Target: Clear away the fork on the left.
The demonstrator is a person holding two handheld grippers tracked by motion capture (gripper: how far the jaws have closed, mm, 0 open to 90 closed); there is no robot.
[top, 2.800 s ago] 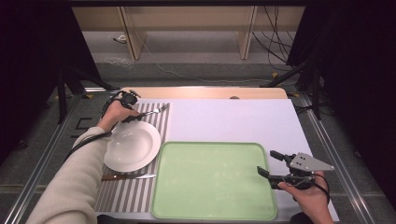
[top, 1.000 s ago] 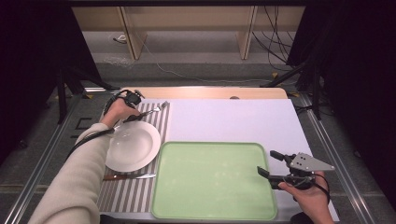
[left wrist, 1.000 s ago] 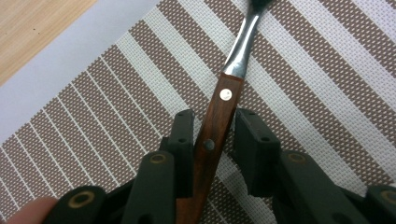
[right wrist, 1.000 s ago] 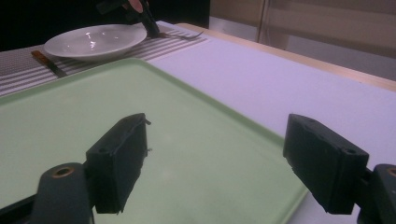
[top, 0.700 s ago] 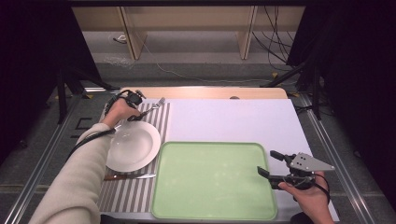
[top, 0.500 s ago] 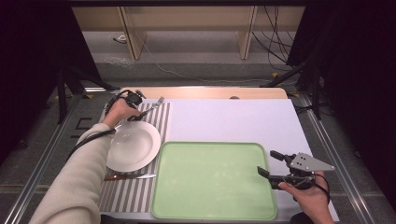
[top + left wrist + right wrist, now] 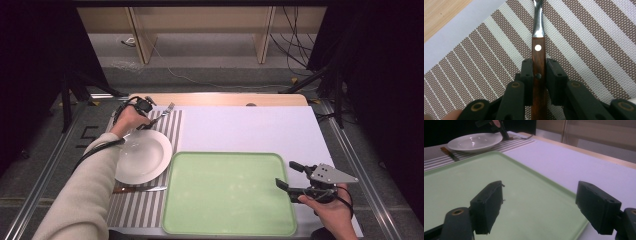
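Note:
A fork with a brown wooden handle lies on the striped placemat. My left gripper has just been closing, and its pads now press both sides of that handle. From above, the left gripper sits at the mat's far end, just beyond the white plate, with the fork pointing away to the right. My right gripper hovers over the right edge of the green tray; in its own view the right gripper is open, its jaws wide apart with nothing between them.
A wooden-handled knife lies on the placemat in front of the plate. The white table cover stretches behind the tray. In the right gripper view the plate and knife sit beyond the tray.
The fork's tined end has swung a little toward the table's far edge while the left gripper settled on its handle. The right gripper has stayed where it was.

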